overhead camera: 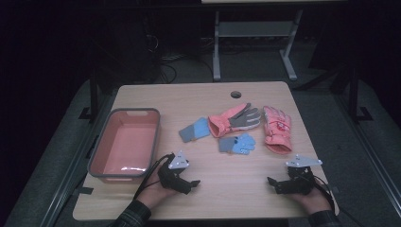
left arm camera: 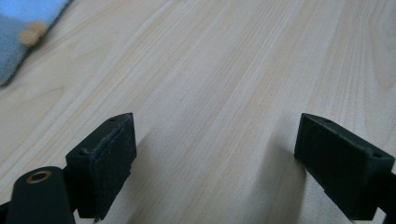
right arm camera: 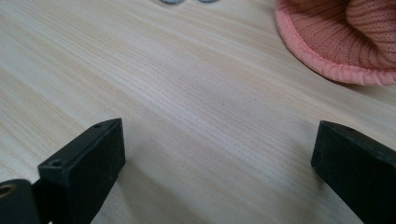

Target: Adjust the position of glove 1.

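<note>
Lying loose across the middle and right of the surface [overhead camera: 203, 94] were four gloves, the evident objects of the work. A small blue glove [overhead camera: 238, 144] sat nearest the claws, roughly midway between them and a little beyond. A second blue glove [overhead camera: 195, 129] lay to its left, near the pink bin [overhead camera: 100, 148]. A coral glove with a grey palm [overhead camera: 235, 119] lay behind these, and a pink glove [overhead camera: 277, 128] lay at the right, cuff toward the person. None was in the bin, which stood empty at the left edge; the sorting was judged not yet begun.

Both claws rested low on the near edge of the surface, well apart from each other and from the gloves. The left claw [overhead camera: 188, 184] was spread wide, nothing between its jaws; its own view showed bare wood grain with a corner of blue fabric [left arm camera: 18, 37] at upper left. The right claw [overhead camera: 275, 183] was likewise spread and empty, its view looking toward the ribbed cuff of the pink glove [right arm camera: 336, 42]. This parked, opened posture was judged a ready position, each claw aimed toward the glove closest to its side.

The surface was pale wood laminate with a cable hole [overhead camera: 236, 94] near the far edge. Beyond it the room was dim, with grey carpet, cables on the floor and the legs of a second table [overhead camera: 216, 47].
</note>
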